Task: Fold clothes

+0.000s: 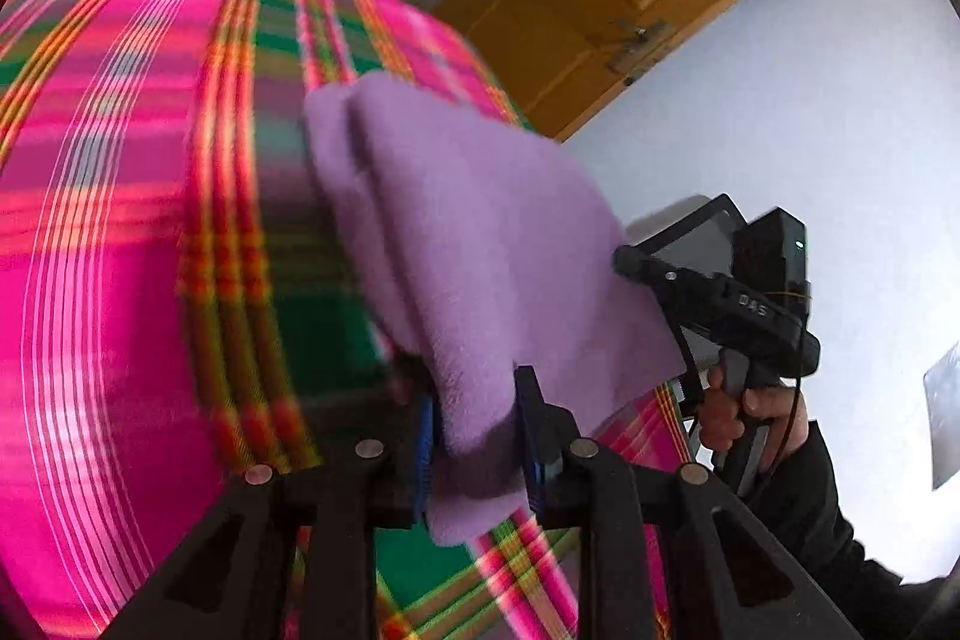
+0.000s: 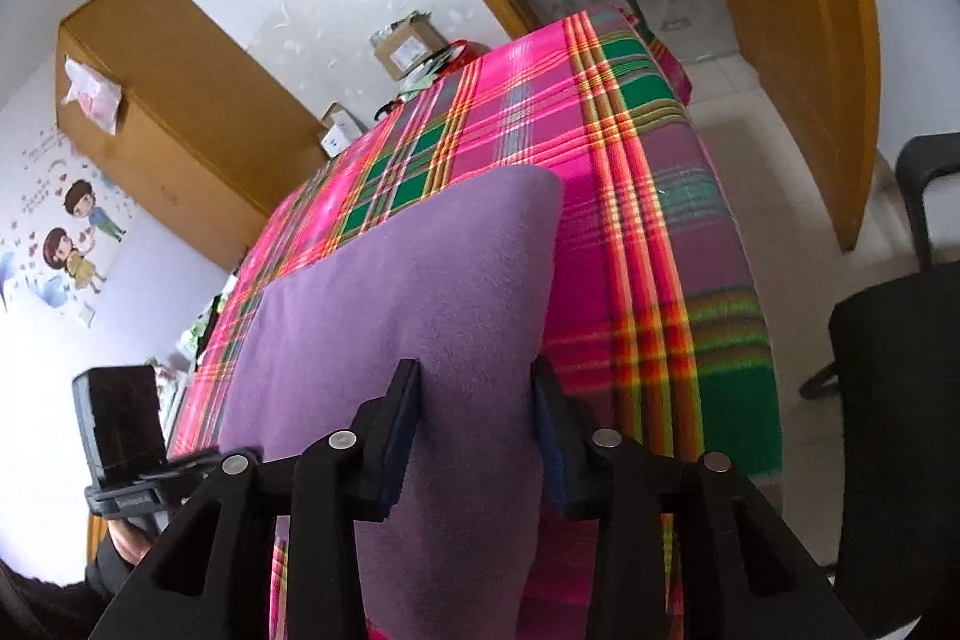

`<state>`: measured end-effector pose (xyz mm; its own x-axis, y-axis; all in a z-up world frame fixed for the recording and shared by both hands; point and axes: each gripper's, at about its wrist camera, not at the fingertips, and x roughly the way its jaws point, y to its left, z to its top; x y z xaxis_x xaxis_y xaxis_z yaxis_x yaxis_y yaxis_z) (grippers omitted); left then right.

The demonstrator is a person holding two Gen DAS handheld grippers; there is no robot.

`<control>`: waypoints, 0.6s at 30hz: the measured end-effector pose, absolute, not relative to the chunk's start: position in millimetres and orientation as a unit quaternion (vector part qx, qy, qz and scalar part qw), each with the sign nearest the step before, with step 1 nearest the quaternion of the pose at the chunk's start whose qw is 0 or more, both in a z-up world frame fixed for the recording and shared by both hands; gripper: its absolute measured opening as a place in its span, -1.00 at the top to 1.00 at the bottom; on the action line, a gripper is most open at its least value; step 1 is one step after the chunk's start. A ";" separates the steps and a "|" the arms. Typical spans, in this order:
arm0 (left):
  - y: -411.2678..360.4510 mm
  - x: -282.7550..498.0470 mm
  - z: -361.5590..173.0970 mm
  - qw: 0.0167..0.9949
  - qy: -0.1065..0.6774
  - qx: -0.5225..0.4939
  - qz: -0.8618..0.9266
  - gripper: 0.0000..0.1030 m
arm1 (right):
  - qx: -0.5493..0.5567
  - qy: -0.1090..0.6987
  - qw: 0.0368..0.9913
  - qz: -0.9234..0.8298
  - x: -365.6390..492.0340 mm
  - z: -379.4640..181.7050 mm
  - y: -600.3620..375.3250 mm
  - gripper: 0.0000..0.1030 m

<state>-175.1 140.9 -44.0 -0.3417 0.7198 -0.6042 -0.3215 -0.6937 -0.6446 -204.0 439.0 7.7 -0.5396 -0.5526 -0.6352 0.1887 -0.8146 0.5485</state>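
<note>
At the bottom centre of the left wrist view, the left gripper (image 1: 480, 430) has a bunched corner of the purple cloth (image 1: 480, 244) between its blue pads, jaws part open. Low in the right wrist view, the right gripper (image 2: 477, 430) likewise straddles the cloth's (image 2: 408, 304) near edge, jaws set wide; whether either pair presses I cannot tell. Beyond, the cloth lies over the pink plaid cover (image 2: 630, 196). Farther off at upper right stands a wooden door (image 2: 798, 10).
</note>
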 end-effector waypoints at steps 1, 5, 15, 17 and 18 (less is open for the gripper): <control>139.4 -174.2 -47.0 0.328 -0.218 -0.472 0.789 0.47 | 0.426 -0.211 0.213 -0.853 -199.8 9.4 437.9 0.22; 130.5 -164.0 -43.7 0.323 -0.222 -0.473 0.789 0.46 | 0.415 -0.203 0.188 -0.866 -184.1 18.7 436.0 0.22; 136.9 -164.6 -5.7 0.303 -0.166 -0.417 0.841 0.55 | 0.383 -0.136 0.173 -0.897 -125.8 33.2 412.6 0.38; 143.0 -174.0 -18.1 0.295 -0.159 -0.434 0.836 0.55 | 0.390 -0.124 0.161 -0.898 -125.7 27.5 411.0 0.42; 142.7 -176.7 -23.4 0.292 -0.156 -0.442 0.834 0.55 | 0.396 -0.124 0.153 -0.897 -127.9 23.9 413.6 0.43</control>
